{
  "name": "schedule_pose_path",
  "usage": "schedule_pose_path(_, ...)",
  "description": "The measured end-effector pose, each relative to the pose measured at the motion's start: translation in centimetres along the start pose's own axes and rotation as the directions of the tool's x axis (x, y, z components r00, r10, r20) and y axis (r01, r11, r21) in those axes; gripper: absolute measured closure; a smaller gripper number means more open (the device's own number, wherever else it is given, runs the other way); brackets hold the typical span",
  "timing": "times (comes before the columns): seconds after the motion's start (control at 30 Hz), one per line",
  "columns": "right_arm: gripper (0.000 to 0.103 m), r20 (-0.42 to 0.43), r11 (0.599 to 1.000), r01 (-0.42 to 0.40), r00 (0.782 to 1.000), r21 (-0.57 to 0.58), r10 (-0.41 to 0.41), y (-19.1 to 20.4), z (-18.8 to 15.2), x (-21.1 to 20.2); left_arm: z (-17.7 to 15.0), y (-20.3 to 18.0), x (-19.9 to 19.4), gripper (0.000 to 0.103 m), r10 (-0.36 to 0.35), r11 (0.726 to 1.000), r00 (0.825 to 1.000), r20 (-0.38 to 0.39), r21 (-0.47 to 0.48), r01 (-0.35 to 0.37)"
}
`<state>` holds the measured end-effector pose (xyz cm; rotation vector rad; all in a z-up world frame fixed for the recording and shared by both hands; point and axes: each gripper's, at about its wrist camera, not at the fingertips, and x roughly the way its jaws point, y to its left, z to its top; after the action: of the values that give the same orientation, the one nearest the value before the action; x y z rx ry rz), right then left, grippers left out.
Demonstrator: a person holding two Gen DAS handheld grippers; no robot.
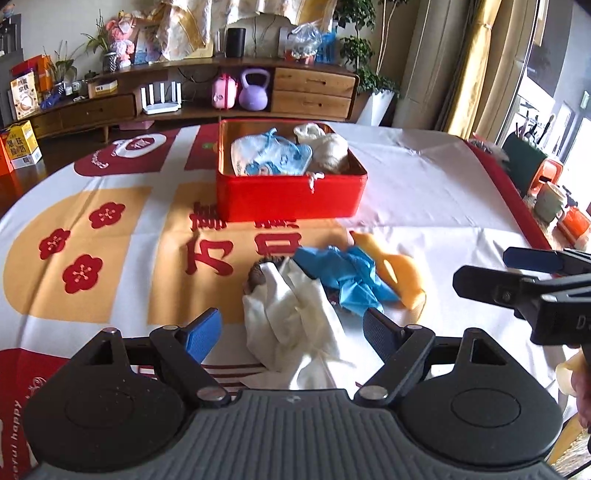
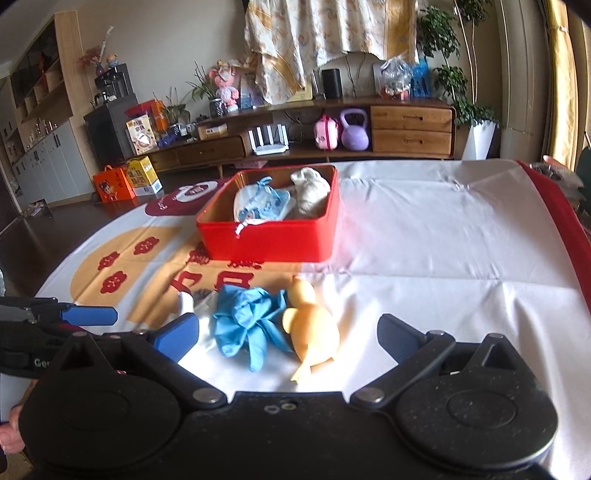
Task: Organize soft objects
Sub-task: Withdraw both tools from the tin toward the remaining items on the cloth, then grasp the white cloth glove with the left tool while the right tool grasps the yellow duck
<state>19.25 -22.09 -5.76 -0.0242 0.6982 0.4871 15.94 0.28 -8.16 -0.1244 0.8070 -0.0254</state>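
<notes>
Red square tin box already holds blue-printed white bib and beige knit item. Left on cloth, near side of box: white crumpled cloth, blue glove, yellow rubber duck. My left gripper spread, straddling white cloth, pinching nothing. Right gripper spread, empty, over glove and duck.

A long, low wooden sideboard stands against the pale far wall. It has drawers at the right end and open shelves in the middle. A patterned cloth hangs above it. Potted plants stand at its right end, next to yellow curtains. Daylight enters through the window on the right. The floor is dark wood. Pale cabinets line the left wall.
</notes>
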Motion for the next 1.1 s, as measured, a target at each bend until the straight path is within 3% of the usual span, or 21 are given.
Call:
schedule_pose_path(0.3, 0.005, -0.078, 0.999, 0.029, 0.997, 0.019, -0.027, -1.4, -0.6, 3.1, -1.6, -0.5, 3.3, 0.019, -0.007, 1.000, 0.996, -0.090, 0.006, 0.008)
schedule_pose_path(0.8, 0.030, -0.141, 0.996, 0.014, 0.990, 0.086, -0.002, -3.1, 0.2, 7.1, -1.7, -0.2, 5.4, 0.020, -0.058, 0.998, 0.992, -0.111, -0.044, 0.053)
schedule_pose_path(0.9, 0.041, -0.157, 0.996, 0.003, 0.988, 0.092, 0.011, -3.1, 0.2, 7.7, -1.6, -0.1, 5.5, 0.020, -0.067, 0.997, 0.992, -0.107, -0.048, 0.062)
schedule_pose_path(1.1, 0.045, -0.166, 0.995, 0.001, 0.986, 0.104, 0.016, -3.0, 0.1, 8.2, -1.4, 0.2, 5.4, 0.038, -0.080, 0.995, 0.992, -0.094, -0.070, 0.073)
